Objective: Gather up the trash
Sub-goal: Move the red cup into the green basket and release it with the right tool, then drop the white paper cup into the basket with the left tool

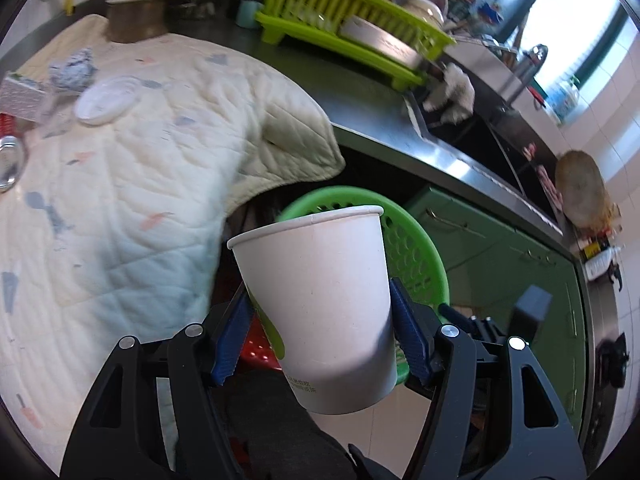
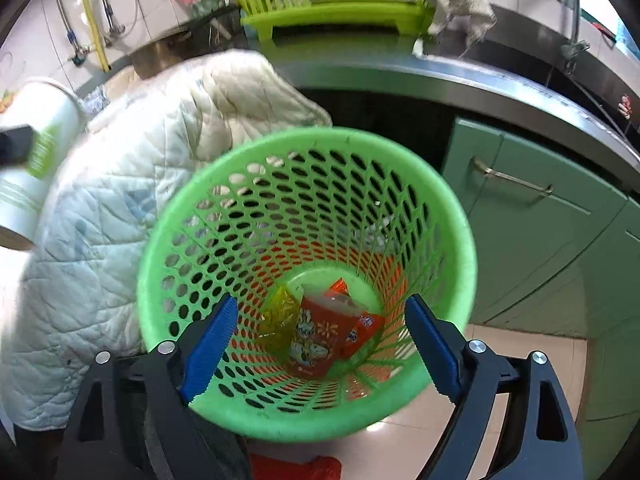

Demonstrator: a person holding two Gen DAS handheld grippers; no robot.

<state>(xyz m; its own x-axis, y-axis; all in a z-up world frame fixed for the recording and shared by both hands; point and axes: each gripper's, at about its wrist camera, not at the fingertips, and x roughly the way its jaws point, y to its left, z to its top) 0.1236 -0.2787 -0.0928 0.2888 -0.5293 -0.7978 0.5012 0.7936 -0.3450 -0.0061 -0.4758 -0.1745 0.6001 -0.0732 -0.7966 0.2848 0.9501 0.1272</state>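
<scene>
Left wrist view. Left hand-held gripper (image 1: 322, 330): blue ribbed pads clamped on either side of a white paper cup with a green printed patch (image 1: 320, 308), carried mouth-up and slightly tilted. Beyond the cup, partly hidden by it: round green perforated plastic waste basket (image 1: 416, 248), standing on the floor; the cup is judged to be on its way there. Tabletop covered by a cream quilted cloth (image 1: 132, 184), carrying a white round plastic lid (image 1: 107, 100) and a crumpled grey-blue wad (image 1: 72, 69), probably trash not yet collected. Lime-green plastic dish rack (image 1: 344, 24) on the steel counter behind.

Right wrist view. Right hand-held gripper (image 2: 318, 344): jaws spread wide, nothing between the pads, poised directly above the same basket's (image 2: 160, 248) mouth, consistent with a drop just made. At the basket's bottom: orange printed snack wrapper (image 2: 332, 328) and yellow transparent wrapper (image 2: 280, 312). The cup (image 2: 36, 168) appears at the left edge, blurred, beside the basket and not yet over it.
</scene>
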